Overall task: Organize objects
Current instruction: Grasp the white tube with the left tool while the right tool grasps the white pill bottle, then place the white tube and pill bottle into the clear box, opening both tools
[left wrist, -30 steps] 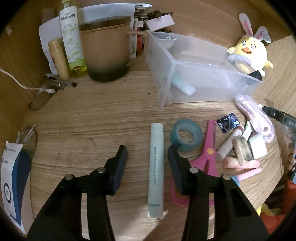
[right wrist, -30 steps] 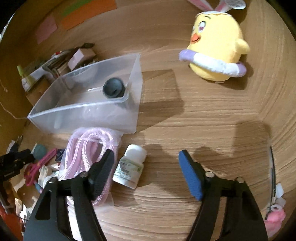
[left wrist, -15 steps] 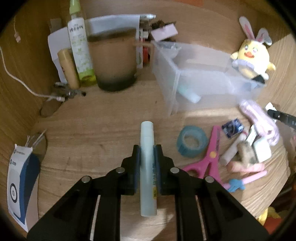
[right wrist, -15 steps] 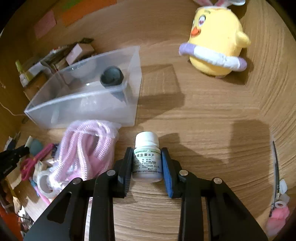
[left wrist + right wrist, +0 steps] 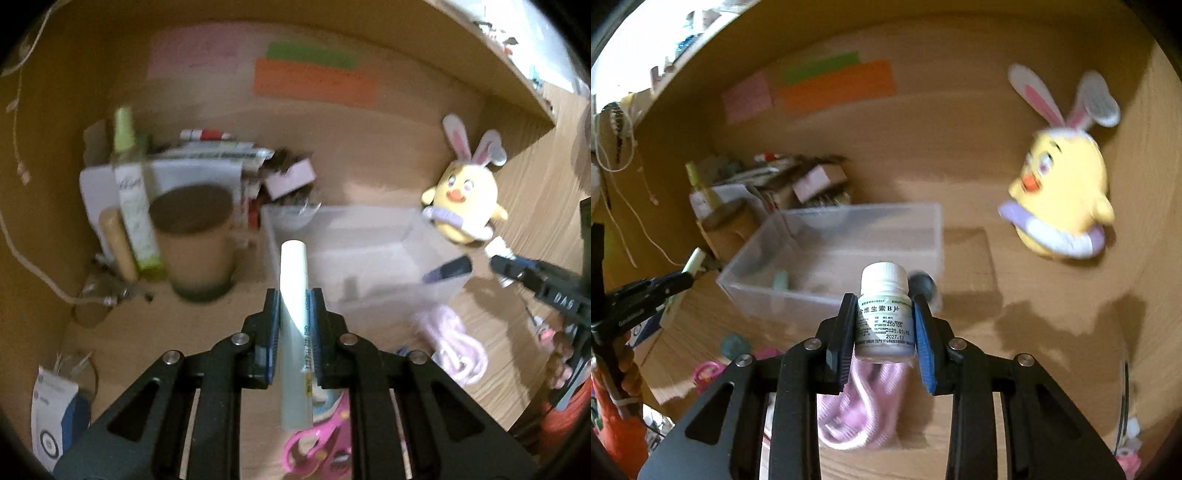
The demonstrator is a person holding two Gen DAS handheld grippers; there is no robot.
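Note:
My left gripper (image 5: pixel 293 299) is shut on a long pale green tube (image 5: pixel 293 295) and holds it raised above the desk, pointing toward the clear plastic bin (image 5: pixel 365 236). My right gripper (image 5: pixel 884 306) is shut on a small white pill bottle (image 5: pixel 884 314) with a white cap, lifted in front of the same bin (image 5: pixel 849 236). The right gripper also shows at the right of the left wrist view (image 5: pixel 480 266). The left gripper with its tube shows at the left of the right wrist view (image 5: pixel 685 273). The bin holds a few small items.
A yellow bunny-eared plush (image 5: pixel 465 206) sits right of the bin. A brown mug (image 5: pixel 195 236), spray bottle (image 5: pixel 129 192) and papers stand at the back left. Pink rope (image 5: pixel 860 402), pink scissors (image 5: pixel 314 439) and a teal tape roll (image 5: pixel 733 343) lie on the desk in front.
Both grippers closed on their objects half a second ago and have since lifted them off the desk, with the views tilting up toward the back wall and the bin.

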